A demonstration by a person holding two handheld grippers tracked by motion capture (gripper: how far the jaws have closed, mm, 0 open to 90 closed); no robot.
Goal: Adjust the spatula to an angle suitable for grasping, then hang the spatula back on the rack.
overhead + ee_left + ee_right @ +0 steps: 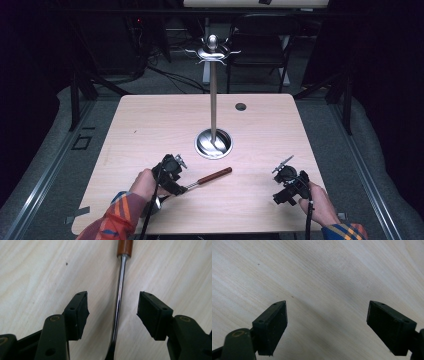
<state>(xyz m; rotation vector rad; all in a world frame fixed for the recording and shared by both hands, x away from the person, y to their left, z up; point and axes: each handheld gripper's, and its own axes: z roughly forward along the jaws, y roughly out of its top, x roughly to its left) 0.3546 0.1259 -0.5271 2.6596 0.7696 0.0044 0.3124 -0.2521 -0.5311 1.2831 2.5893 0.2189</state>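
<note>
- A utensil (pixel 210 177) lies flat on the pale wooden table (pixel 150 125), just in front of the round base of a tall metal stand (pixel 213 95).
- It has a reddish-brown wooden handle (pixel 125 247) and a thin, shiny steel shaft (pixel 118 297); its working end is hidden under the hand.
- The left gripper (pixel 112 312) is spread open astride the shaft, its pads clear of the metal on both sides.
- The right gripper (pixel 327 325) is wide open over bare table, holding nothing, well apart from the utensil.
</note>
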